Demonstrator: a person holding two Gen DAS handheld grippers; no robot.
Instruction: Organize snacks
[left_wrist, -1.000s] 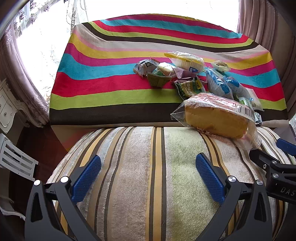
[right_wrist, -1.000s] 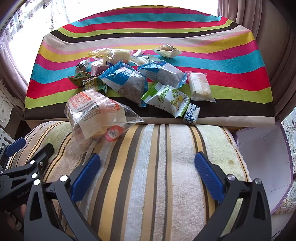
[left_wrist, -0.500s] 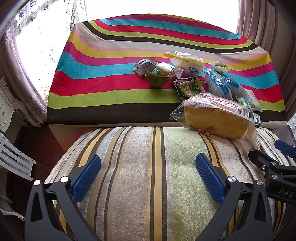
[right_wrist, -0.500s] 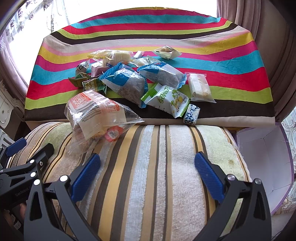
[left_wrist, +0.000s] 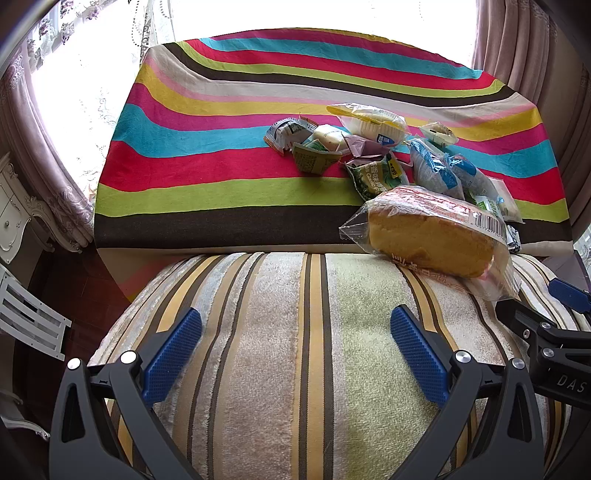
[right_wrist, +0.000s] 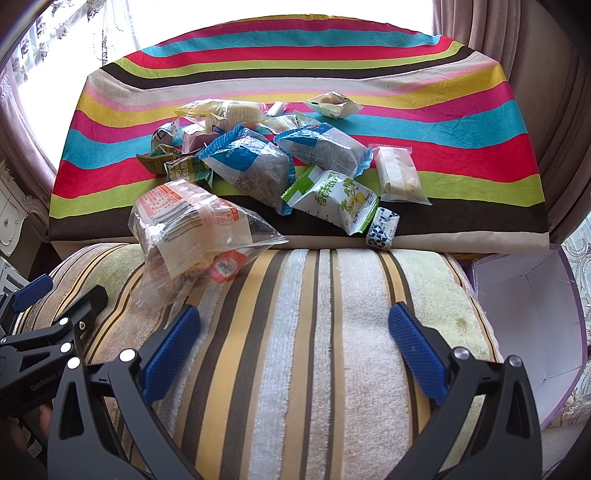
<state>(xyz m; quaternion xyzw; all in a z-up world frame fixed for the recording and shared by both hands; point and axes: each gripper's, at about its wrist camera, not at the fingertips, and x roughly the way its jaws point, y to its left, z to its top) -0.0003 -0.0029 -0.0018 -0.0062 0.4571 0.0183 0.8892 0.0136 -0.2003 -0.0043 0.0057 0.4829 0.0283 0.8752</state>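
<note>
Rainbow-striped woven cloth over the surface: matt, smooth, lightly creased. Brown, yellow and cream striped terry towel on the cushion: rough looped pile, matt. Clear crinkled plastic bag holding sponge cake: glossy film with printed label; the cake looks porous and matt. Blue-and-clear plastic packets: glossy, wrinkled. Green-and-white printed foil sachet: satin sheen. Pale purple cardboard box: matt paperboard. Left gripper and right gripper: matt black plastic frames, bright metal screws, blue fingers with ribbed rubbery pads
</note>
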